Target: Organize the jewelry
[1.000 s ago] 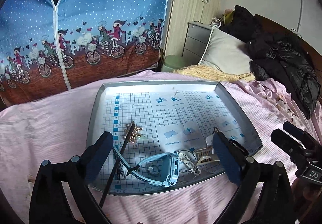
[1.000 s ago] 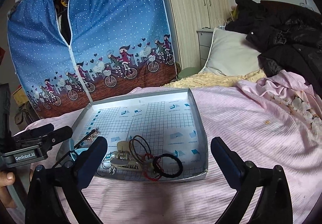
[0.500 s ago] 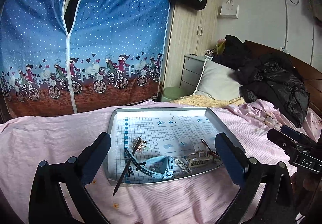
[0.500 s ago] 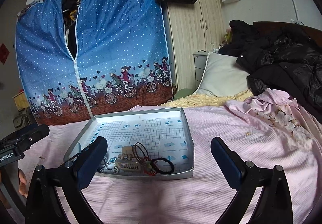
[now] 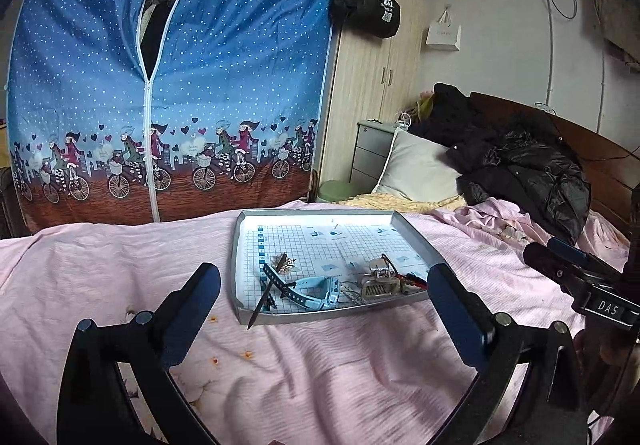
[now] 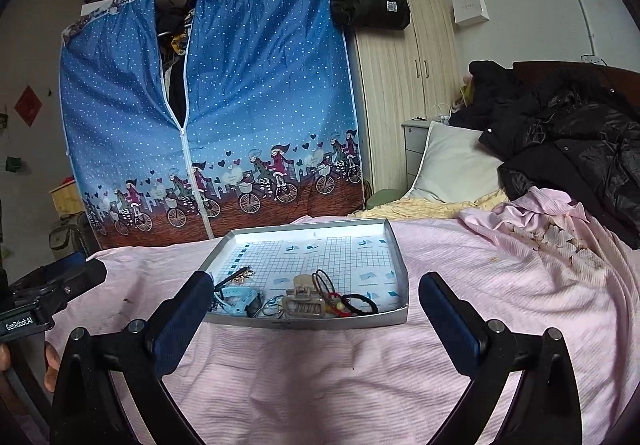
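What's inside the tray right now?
In the tray: a blue watch, hair claw, black hair ties, a dark stick poking over the rim. Smaller pieces beneath are hidden.

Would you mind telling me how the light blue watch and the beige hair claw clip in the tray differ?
The light blue watch is a long strap lying flat and curved; the beige hair claw clip is a compact, toothed block. From the left wrist view, the watch lies left of centre, beside a dark hair stick, while the clip lies right, among hair ties. Both rest near the tray's front edge.
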